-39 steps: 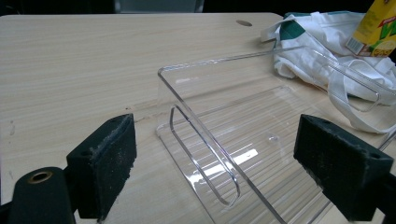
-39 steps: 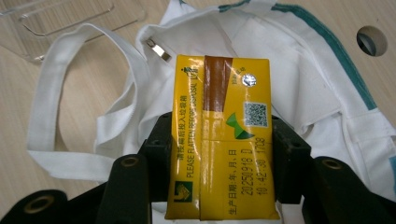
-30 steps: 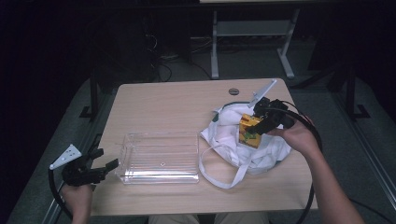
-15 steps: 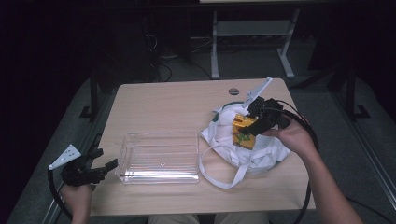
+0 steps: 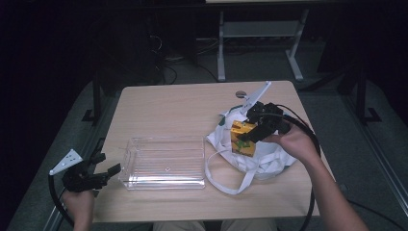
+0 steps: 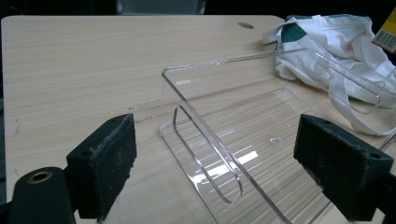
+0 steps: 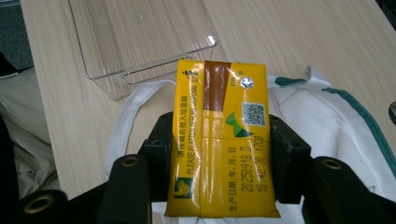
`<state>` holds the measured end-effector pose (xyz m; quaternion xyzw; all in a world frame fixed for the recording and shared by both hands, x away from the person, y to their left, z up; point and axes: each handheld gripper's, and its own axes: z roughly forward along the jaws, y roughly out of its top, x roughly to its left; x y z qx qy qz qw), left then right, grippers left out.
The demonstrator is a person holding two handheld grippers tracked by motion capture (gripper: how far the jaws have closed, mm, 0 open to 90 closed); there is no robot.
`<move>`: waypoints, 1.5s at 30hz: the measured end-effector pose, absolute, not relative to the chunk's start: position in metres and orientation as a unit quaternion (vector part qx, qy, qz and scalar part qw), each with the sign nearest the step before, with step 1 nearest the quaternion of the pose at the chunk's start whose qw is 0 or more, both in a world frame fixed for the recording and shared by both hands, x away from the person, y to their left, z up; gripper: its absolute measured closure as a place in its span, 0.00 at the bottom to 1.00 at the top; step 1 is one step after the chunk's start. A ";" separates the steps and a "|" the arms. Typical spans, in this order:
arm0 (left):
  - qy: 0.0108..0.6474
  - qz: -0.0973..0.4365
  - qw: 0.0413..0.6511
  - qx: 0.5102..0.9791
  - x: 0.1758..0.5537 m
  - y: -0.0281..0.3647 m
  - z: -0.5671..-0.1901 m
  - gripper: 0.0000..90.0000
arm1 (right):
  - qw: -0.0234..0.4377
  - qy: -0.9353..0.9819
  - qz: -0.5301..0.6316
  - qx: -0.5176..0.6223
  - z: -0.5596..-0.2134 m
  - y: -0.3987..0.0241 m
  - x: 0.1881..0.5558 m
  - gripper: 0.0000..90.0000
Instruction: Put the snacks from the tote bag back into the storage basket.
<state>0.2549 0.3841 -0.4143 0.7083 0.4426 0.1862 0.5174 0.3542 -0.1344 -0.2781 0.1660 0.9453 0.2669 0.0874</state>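
My right claw (image 5: pixel 250 132) clamps yellow carton (image 5: pixel 242 138) above white bag (image 5: pixel 262 159), bound for clear tray (image 5: pixel 166 161); left claw (image 5: pixel 103 174) open, waiting.

A clear plastic tray (image 5: pixel 163 161) sits empty on the light wood-grain table (image 5: pixel 178 106) — its ridged floor catches the light in the left gripper view. Near the table's far edge is a small round hole (image 5: pixel 240 94). Beyond it, on the dark floor, stands a white metal frame (image 5: pixel 257 33) — cables (image 5: pixel 168 62) trail beside it.
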 end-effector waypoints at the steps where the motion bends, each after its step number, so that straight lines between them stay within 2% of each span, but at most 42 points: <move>1: 0.442 0.187 0.518 0.708 0.255 0.384 -0.414 0.14 | 0.088 0.945 0.268 0.165 -0.278 -0.133 0.354 0.57; 45: 0.444 0.186 0.520 0.706 0.255 0.385 -0.414 0.14 | 0.072 0.951 0.290 0.080 -0.262 -0.066 0.333 0.57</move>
